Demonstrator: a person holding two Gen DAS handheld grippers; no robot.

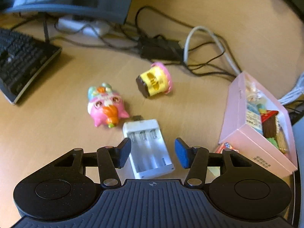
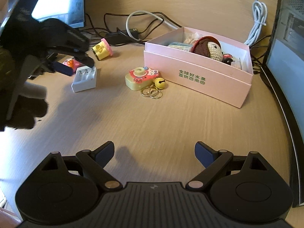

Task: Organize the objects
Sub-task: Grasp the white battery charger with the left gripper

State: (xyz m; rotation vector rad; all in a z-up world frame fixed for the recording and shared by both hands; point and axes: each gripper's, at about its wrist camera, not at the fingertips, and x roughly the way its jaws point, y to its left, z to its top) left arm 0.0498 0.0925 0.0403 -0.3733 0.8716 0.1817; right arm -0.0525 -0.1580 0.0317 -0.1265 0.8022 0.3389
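- Charger [image 1: 148, 148], a white battery charger with empty slots, lay flat on the desk [image 1: 57, 133] between the fingers of the left gripper [image 1: 153, 153]; the jaws stood partly apart, the left pad at or just beside its edge and the right pad clear of it, so nothing was gripped.
- Loose beside it were the pink owl toy [image 1: 106, 106] and, farther off, the yellow cup toy [image 1: 153, 79]; the toy camera keychain [image 2: 141, 77] with its bell and rings sat just beside the front wall of the pink box [image 2: 190, 72].
- Several items, a crocheted doll [image 2: 209, 48] among them, already lay in the box, so the sorting looked part done, with four pieces left on the desk.
- Room remained inside the box at its right end, by my judgement.
- Right gripper [image 2: 154, 154] hung over bare desk with jaws wide and empty.
- Tangled cables [image 1: 190, 43] ran behind the toys and a keyboard [image 1: 20, 60] lay to the left; both could snag a careless sweep.
- Path from charger to box looked open apart from the keychain near the box wall.
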